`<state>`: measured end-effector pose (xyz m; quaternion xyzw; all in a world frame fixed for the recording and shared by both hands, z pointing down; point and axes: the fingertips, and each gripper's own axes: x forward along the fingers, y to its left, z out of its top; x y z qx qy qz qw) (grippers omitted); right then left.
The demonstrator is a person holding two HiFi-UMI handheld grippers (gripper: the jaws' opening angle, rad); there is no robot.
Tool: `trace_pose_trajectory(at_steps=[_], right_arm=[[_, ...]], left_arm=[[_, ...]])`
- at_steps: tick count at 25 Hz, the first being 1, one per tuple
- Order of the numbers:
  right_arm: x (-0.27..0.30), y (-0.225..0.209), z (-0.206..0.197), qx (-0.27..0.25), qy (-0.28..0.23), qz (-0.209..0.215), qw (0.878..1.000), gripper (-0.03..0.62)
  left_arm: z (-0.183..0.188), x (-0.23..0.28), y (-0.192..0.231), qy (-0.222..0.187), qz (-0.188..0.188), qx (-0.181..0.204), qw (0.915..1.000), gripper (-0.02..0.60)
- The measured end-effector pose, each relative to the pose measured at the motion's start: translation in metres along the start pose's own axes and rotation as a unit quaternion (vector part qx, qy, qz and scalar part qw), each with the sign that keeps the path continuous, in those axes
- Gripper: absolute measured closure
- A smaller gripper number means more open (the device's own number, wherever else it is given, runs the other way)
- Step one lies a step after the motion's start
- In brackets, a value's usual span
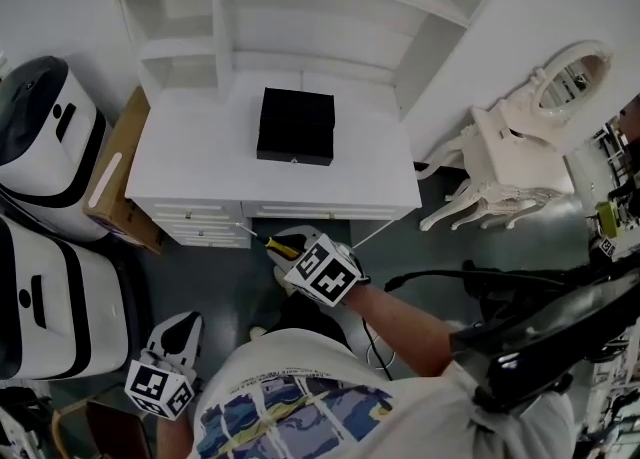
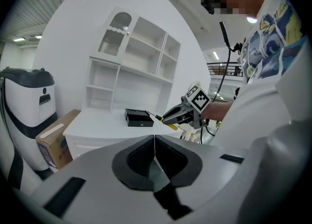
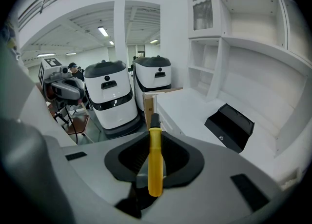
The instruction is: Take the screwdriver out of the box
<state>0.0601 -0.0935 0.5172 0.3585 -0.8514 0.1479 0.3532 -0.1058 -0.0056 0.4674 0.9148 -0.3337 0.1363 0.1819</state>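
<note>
At centre, a white surface (image 1: 190, 162) with drawers (image 1: 205, 215) below and an open white shelf unit (image 1: 300, 17) rising at its back. Left of it, a brown cardboard carton (image 1: 118, 175) just beside its end, then two rounded white-and-black machines (image 1: 45, 137). To the right, on the grey floor (image 1: 500, 242), an ornate white stand (image 1: 505, 152) with an oval mirror (image 1: 570, 77).

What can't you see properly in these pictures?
- Inside of the black box: its lid is shut in every view.
- Tip of the screwdriver: too thin and small in the head view. In the right gripper view the yellow handle, clamped in the right gripper, points away and hides it.
- Print on the cardboard box beside the desk: too small to read in any view.
</note>
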Motion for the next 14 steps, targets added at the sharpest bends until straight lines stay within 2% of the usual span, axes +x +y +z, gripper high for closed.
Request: trace_pose_trajectory(at_steps=[14], right_arm=[[-0.0011,-0.0036,-0.0051,0.011,-0.005,0.013,1.0,0.502]], left_arm=[[0.0024,0.0086,-0.008,0.007,-0.004,0.0,1.0,0.565]])
